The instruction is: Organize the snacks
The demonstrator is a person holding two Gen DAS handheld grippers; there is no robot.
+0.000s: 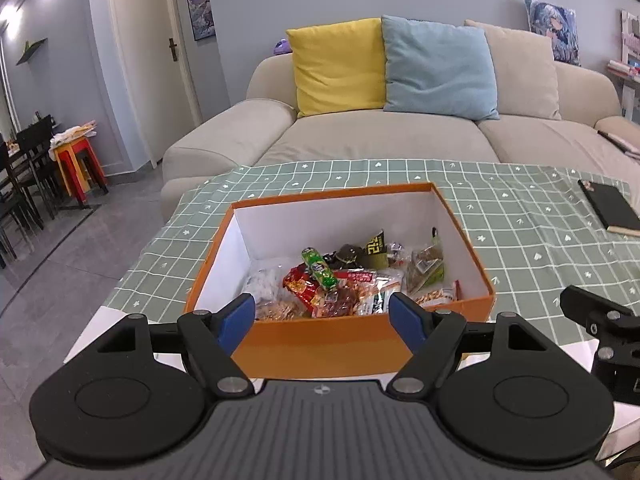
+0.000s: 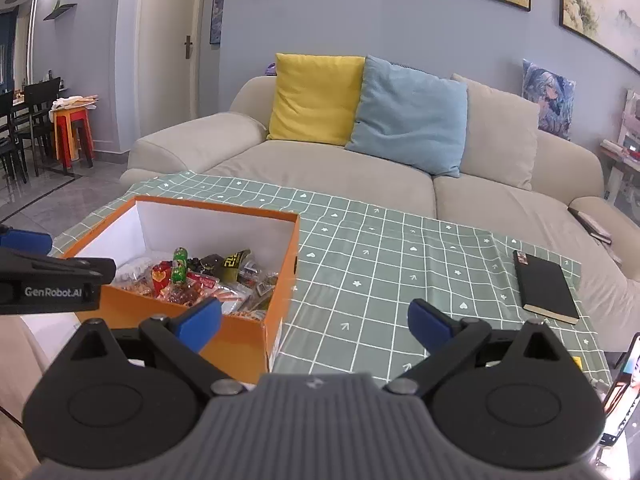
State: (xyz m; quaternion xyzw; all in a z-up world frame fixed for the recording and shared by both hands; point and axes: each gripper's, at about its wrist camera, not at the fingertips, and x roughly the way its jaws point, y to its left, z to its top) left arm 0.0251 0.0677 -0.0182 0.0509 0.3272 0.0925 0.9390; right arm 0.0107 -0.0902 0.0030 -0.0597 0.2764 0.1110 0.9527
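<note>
The snacks (image 1: 344,280) lie heaped in an orange box (image 1: 320,340) on the tabletop (image 1: 520,240), which is covered by a green checked cloth. The left hand-held gripper (image 1: 322,316) hangs at the box's near wall, fingers spread, grasping nothing. The right hand-held gripper (image 2: 314,322) is released too, over the box's right corner and the cloth. A black notebook (image 2: 544,286) lies well apart to the right.
</note>
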